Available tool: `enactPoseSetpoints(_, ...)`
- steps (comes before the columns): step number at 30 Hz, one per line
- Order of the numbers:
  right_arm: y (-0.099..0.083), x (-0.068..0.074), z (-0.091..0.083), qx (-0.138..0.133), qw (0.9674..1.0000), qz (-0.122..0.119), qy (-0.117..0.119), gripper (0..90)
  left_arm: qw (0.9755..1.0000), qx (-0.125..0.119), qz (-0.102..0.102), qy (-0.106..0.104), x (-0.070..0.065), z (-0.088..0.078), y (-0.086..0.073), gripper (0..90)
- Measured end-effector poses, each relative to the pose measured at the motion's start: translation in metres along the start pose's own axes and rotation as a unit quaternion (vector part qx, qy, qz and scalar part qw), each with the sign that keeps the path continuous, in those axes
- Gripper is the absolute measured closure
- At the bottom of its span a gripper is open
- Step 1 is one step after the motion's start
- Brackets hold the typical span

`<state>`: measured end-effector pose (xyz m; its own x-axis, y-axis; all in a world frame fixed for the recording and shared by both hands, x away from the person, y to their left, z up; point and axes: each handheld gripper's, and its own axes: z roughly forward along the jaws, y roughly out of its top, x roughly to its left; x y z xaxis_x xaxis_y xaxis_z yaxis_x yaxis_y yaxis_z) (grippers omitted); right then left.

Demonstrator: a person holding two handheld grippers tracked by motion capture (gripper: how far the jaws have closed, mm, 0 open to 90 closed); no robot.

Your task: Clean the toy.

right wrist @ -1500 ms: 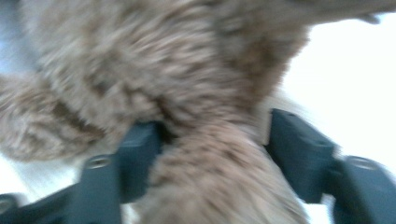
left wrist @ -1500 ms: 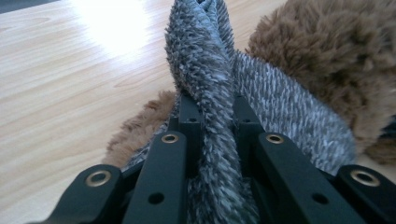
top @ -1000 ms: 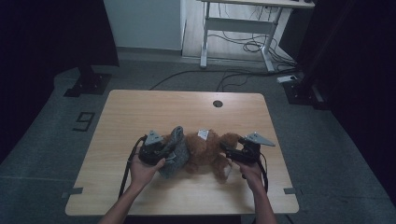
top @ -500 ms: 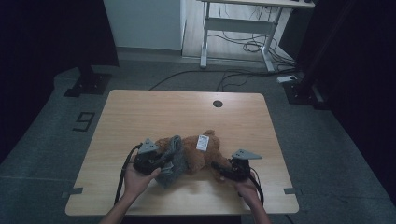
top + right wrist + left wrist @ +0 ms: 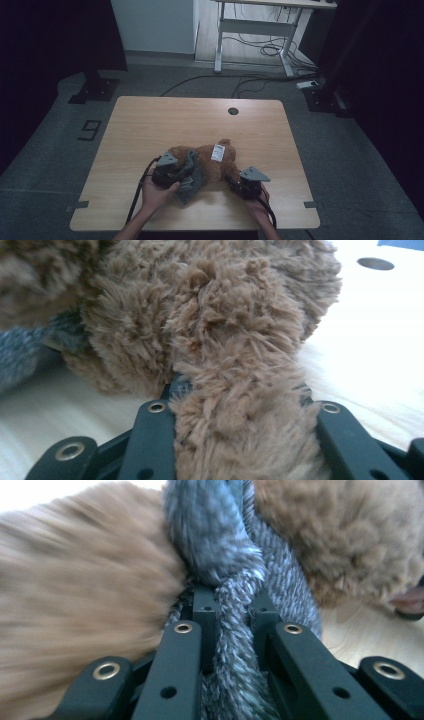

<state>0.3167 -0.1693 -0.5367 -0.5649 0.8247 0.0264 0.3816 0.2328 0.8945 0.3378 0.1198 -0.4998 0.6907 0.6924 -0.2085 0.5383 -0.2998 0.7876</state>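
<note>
Grey knitted cloth (image 5: 235,605) sits clamped between the jaws of the left gripper (image 5: 172,172), which a hand (image 5: 155,192) holds at about 8 o'clock from the middle of the wooden table (image 5: 150,125). In the left gripper view the jaws are drawn in tight on a twisted band of that cloth, and the band runs straight out along them toward 12 o'clock, between 2 brown furry masses.

Moving right, the brown plush bear (image 5: 207,160) lies on its side near the table's front edge, with its long axis running from about 9 o'clock to 3 o'clock. The grey cloth wraps its left part, and a white tag (image 5: 218,152) lies on its upper side.

At about 4 o'clock from the bear's middle, the right gripper (image 5: 239,186) has just been closing, and its jaws now pinch a furry brown limb (image 5: 240,405) that rises straight up between them in the right gripper view.

So each gripper holds 1 end, the cloth on the left and the bear on the right, with the bear's length stretched between them. My reading is that the cloth is to be drawn off the bear, so the coming pull should follow this 9-to-3 line, with the left gripper moving toward 9 o'clock while the right one anchors the limb.
</note>
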Motion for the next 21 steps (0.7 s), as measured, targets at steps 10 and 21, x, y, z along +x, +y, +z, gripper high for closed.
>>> enactPoseSetpoints(10, 0.01, -0.031, 0.018, -0.005, 0.9998, 0.012, -0.016, 62.7, 0.9997, 0.011, -0.023, 0.008, 0.016, 0.025, 0.04, 79.1)
enactPoseSetpoints(21, 0.004, -0.031, 0.01, -0.014, 0.9997, -0.005, 0.02, 62.7, 0.9981, -0.06, 0.008, 0.004, 0.007, -0.037, 0.097, 78.4)
